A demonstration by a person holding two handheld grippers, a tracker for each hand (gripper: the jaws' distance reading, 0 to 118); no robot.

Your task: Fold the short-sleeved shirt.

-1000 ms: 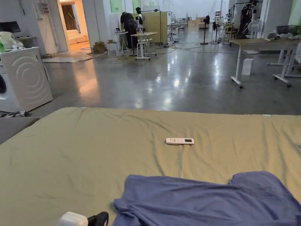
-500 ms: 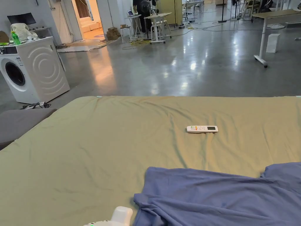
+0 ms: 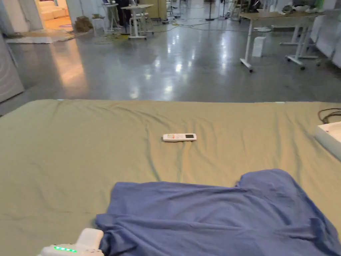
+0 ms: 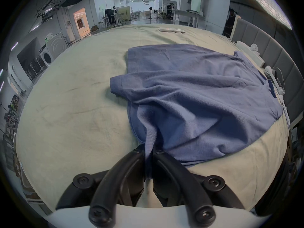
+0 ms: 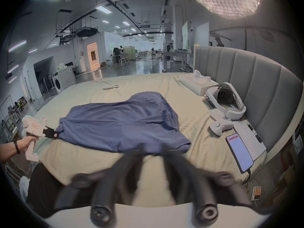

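Observation:
A blue short-sleeved shirt (image 3: 213,213) lies spread and rumpled on the near part of the olive bed sheet (image 3: 83,150). In the left gripper view my left gripper (image 4: 149,151) is shut on a raised fold at the shirt's (image 4: 197,91) near edge. The right gripper view shows that same left gripper (image 5: 52,133) gripping the shirt's (image 5: 118,121) left corner, with a hand holding it. Its white body (image 3: 85,240) sits at the bottom of the head view. My right gripper (image 5: 151,152) is blurred, jaws apart, just short of the shirt's near hem, with nothing between them.
A white remote (image 3: 179,137) lies on the sheet beyond the shirt. Along the grey headboard (image 5: 246,77) on the right sit a white box (image 5: 197,83), a headset (image 5: 225,100), a controller (image 5: 218,126) and a phone (image 5: 239,152). A washing machine (image 5: 64,81) stands off the bed's far left.
The head camera has swung about and tilted down, shifting the whole picture. The left gripper stays at the shirt's near left corner, and the shirt lies much as before.

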